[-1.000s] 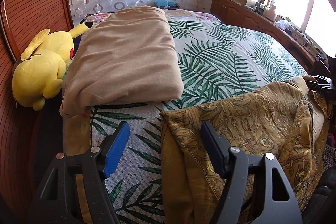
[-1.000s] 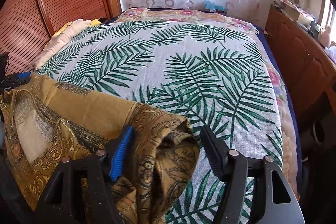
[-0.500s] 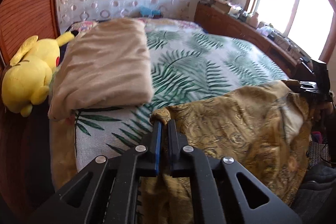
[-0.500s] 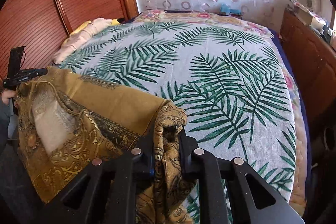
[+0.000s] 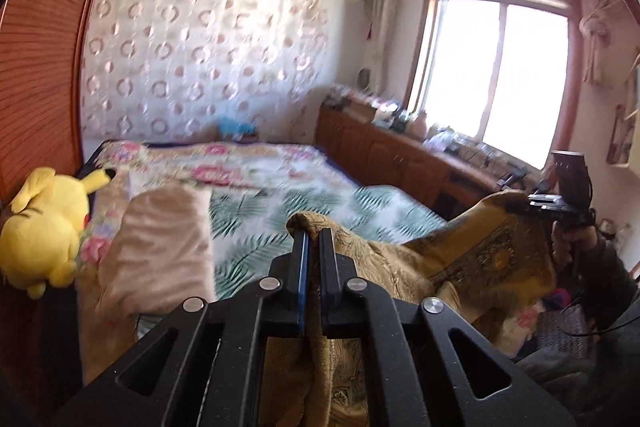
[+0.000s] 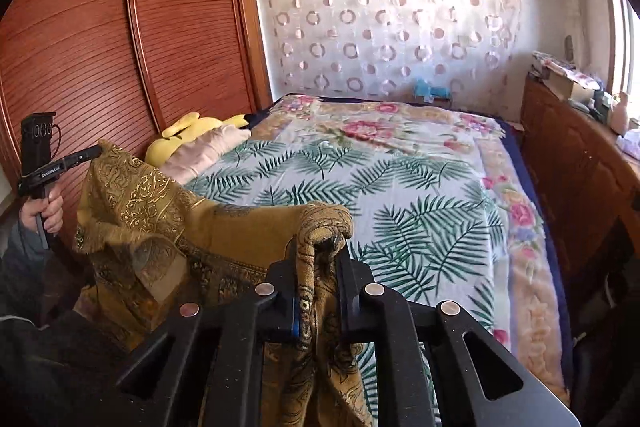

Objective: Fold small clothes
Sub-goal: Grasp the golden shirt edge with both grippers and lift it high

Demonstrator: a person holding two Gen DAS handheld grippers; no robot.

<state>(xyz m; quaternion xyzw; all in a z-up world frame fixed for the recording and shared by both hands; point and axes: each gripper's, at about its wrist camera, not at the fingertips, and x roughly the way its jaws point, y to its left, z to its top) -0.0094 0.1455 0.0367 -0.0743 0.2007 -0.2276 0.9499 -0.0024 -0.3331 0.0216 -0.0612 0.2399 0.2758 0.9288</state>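
Both grippers have clamped and lifted since a second ago: the left gripper [image 5: 311, 235] and right gripper [image 6: 316, 247] each pinch a corner of the gold cloth [image 6: 160, 211], which hangs between them above the bed [image 6: 400, 187]. No fold looks made yet, though blur hides detail; folding remains.
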